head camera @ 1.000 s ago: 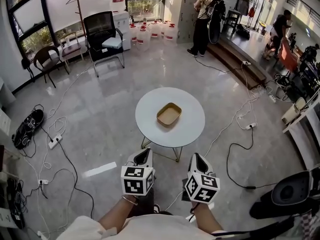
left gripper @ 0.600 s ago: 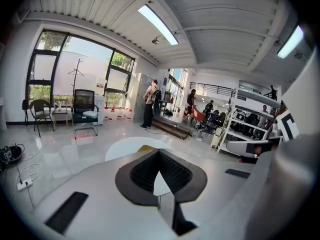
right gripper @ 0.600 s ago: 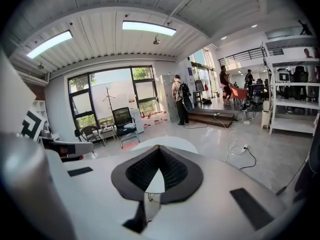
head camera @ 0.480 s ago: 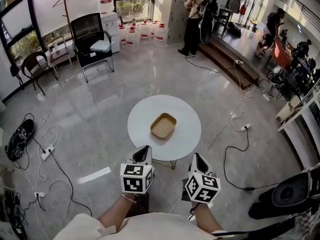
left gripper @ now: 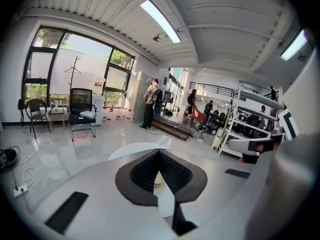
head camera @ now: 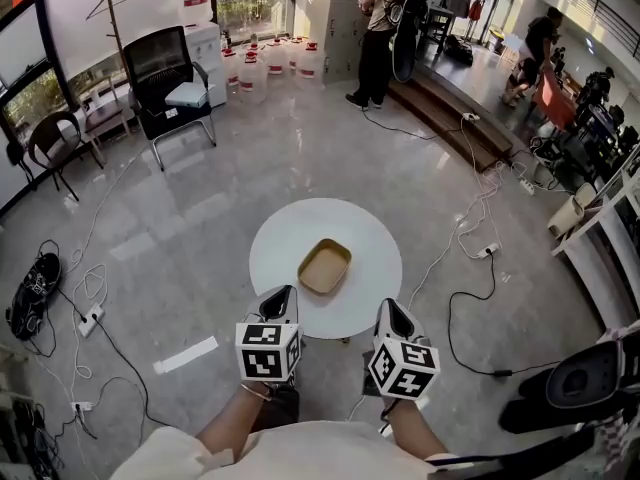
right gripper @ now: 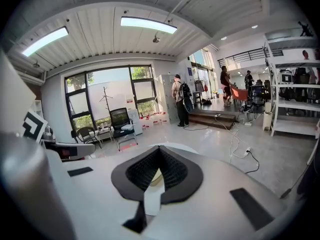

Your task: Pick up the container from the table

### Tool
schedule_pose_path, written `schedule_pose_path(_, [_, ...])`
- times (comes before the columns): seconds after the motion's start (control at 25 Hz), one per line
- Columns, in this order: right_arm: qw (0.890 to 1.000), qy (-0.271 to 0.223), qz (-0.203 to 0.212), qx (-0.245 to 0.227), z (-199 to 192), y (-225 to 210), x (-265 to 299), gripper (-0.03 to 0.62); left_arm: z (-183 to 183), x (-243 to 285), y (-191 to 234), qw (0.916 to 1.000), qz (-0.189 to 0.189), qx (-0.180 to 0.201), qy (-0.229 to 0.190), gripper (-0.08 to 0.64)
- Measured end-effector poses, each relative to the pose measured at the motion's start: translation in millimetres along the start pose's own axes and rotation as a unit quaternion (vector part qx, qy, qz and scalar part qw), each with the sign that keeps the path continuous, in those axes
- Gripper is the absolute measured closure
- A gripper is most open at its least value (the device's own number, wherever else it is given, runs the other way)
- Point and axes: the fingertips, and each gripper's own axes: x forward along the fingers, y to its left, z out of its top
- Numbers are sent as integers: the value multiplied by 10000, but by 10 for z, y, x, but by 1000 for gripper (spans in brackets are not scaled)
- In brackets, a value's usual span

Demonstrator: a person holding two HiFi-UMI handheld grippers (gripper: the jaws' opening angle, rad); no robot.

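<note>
Your left gripper (head camera: 286, 293) and right gripper (head camera: 388, 308) both hang over the near edge of the round white table (head camera: 290, 230), each with its jaws pressed together on nothing (tips meet in both gripper views). The container (head camera: 324, 266), tan and open-topped, sits about mid-table, apart from both grippers and between their lines.
</note>
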Motion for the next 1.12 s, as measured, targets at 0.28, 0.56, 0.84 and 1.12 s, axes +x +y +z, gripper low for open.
schedule_pose_path(0.28, [9998, -34, -175, -37, 181, -75, 168, 568, 111, 247, -30, 9998, -208, 14, 28, 545])
schedule_pose_path(0.56, [9998, -14, -207, -22, 262, -6, 418, 568, 202, 505, 121, 9995, -292, 27, 97, 545])
schedule_pose_path(0.84, [9991, -9, -427, 9, 375, -119, 661, 568, 333, 818, 135, 9986, -496, 107, 140, 545])
schedule_pose_path(1.12, [9986, -44, -516, 74, 498, -125, 961, 568, 489, 1135, 241, 9977, -620, 184, 185, 545])
